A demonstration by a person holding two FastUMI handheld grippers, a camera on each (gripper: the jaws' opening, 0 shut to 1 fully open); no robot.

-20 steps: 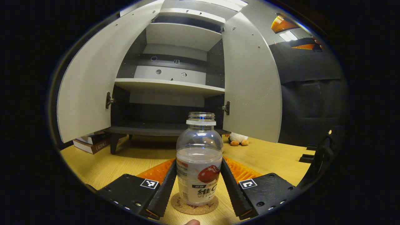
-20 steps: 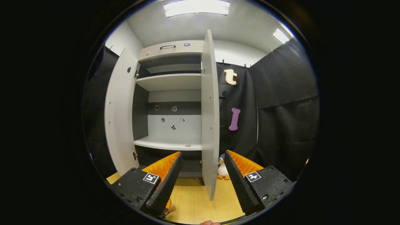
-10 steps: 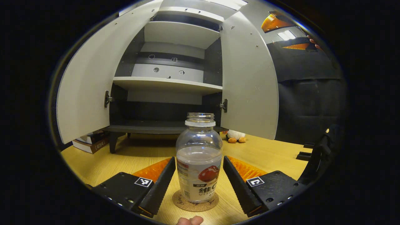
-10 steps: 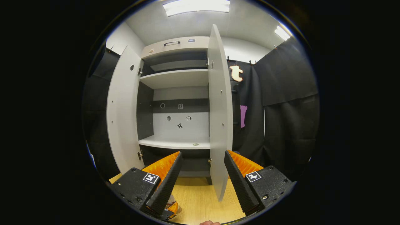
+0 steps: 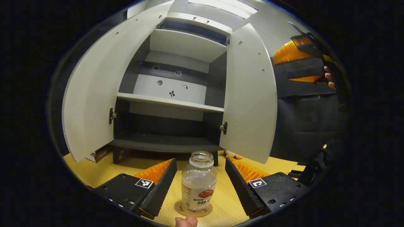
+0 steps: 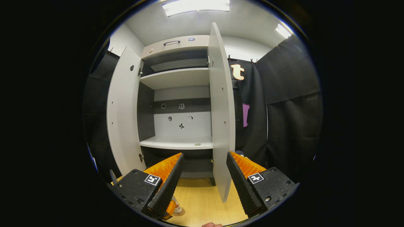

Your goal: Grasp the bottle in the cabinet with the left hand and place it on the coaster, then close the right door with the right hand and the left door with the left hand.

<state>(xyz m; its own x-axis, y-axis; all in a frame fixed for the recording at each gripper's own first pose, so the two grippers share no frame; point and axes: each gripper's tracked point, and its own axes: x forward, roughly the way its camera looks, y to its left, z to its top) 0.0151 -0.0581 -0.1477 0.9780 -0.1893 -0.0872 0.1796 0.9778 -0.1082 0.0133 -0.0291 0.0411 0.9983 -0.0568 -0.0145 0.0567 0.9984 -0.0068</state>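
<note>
A clear bottle [image 5: 199,184] with a fruit label and no cap stands upright on a round cork coaster [image 5: 193,209] on the wooden table. My left gripper [image 5: 200,160] is open, drawn back from the bottle, its fingers wide on either side and touching nothing. The cabinet's left door [image 5: 91,94] and right door [image 5: 251,94] both stand open. In the right gripper view, my right gripper [image 6: 205,155] is open, facing the right door [image 6: 221,110] almost edge-on and short of it. The bottle [image 6: 175,208] peeks out behind its left finger. The left gripper view shows the right gripper [image 5: 300,63] raised at upper right.
The cabinet's shelves [image 5: 170,102] are bare. Books [image 5: 99,153] lie beside the cabinet's left leg, and a plush toy [image 5: 233,155] sits behind the right door. A hand [image 5: 329,80] holds the right gripper. Black cloth [image 6: 284,126] hangs to the cabinet's right.
My left gripper has let go of the bottle and pulled back and up, leaving it on the coaster. The right gripper has shifted slightly toward the right door's edge.
</note>
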